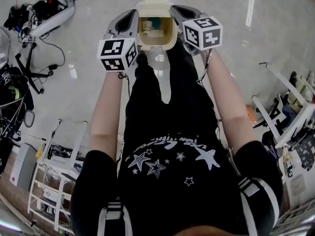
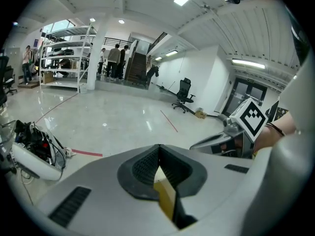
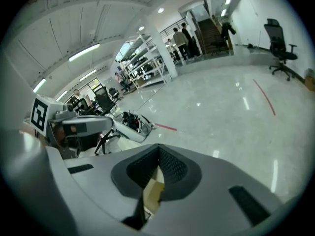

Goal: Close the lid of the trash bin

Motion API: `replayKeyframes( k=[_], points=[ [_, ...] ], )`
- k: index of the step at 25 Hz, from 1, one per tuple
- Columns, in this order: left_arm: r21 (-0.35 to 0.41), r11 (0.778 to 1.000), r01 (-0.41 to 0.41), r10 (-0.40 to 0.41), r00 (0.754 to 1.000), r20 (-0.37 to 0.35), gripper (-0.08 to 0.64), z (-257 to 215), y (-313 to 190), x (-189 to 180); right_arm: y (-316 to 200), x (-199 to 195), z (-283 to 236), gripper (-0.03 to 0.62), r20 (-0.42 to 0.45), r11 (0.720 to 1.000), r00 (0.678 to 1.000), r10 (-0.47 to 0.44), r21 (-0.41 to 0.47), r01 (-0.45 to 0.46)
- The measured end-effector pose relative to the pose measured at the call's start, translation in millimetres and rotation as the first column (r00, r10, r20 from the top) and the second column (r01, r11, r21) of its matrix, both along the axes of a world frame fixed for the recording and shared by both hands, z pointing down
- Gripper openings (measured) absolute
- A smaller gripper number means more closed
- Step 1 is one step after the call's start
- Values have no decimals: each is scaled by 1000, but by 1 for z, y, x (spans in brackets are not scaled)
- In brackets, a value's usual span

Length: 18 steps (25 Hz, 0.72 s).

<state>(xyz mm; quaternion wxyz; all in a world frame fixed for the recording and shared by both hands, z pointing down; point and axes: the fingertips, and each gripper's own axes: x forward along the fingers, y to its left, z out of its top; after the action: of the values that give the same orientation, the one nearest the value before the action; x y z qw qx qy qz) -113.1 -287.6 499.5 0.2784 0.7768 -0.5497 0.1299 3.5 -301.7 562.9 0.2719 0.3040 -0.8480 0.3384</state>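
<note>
Nearest the head camera, the person's black star-printed shirt (image 1: 172, 176) fills the lower frame, and dark trousers (image 1: 165, 77) run up to the trash bin (image 1: 170, 37), hiding the bin's near wall and base. The bin stands on the floor straight ahead with its mouth uncovered. Its lid (image 1: 155, 3) is raised at the far edge of the bin, foreshortened so that the hinge cannot be made out. Something pale and teal (image 1: 152, 26) lies inside, too small to identify. The left gripper (image 1: 128, 18) is just left of the bin and the right gripper (image 1: 180, 11) just right of it. From above their marker cubes (image 1: 118, 54) cover much of each body, so the jaw tips are hard to read there. Each gripper's own view settles it: both pairs of pads are pressed together at the tips with nothing clamped between them. A cream sliver (image 2: 165, 193), apparently the bin, shows through the gap behind the tips. Those views also show what the head camera misses. Beyond the bin are a white housing trailing cables (image 2: 34, 154), a red floor line (image 2: 170, 122), an office chair (image 2: 183, 95), tall shelving (image 2: 64, 58) and distant people (image 2: 114, 58).
</note>
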Motion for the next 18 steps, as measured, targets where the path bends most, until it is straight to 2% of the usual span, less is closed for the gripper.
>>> replayKeyframes(
  k=[2, 5, 12, 18],
  points=[
    [-5, 1000, -11, 11, 1000, -1, 11, 1, 8, -3, 19, -4, 10, -5, -36, 999, 999, -31, -18, 30],
    [-13, 999, -35, 35, 999, 1, 11, 4, 19, -4, 42, -5, 22, -5, -58, 999, 998, -23, -35, 21],
    [-34, 995, -98, 98, 995, -6, 11, 18, 47, -5, 79, -2, 43, -5, -75, 994, 996, 57, -86, -64],
    [-54, 987, -149, 148, 989, -31, 11, 37, 75, -2, 98, 3, 53, -5, -81, 985, 985, 152, -73, -158]
  ],
)
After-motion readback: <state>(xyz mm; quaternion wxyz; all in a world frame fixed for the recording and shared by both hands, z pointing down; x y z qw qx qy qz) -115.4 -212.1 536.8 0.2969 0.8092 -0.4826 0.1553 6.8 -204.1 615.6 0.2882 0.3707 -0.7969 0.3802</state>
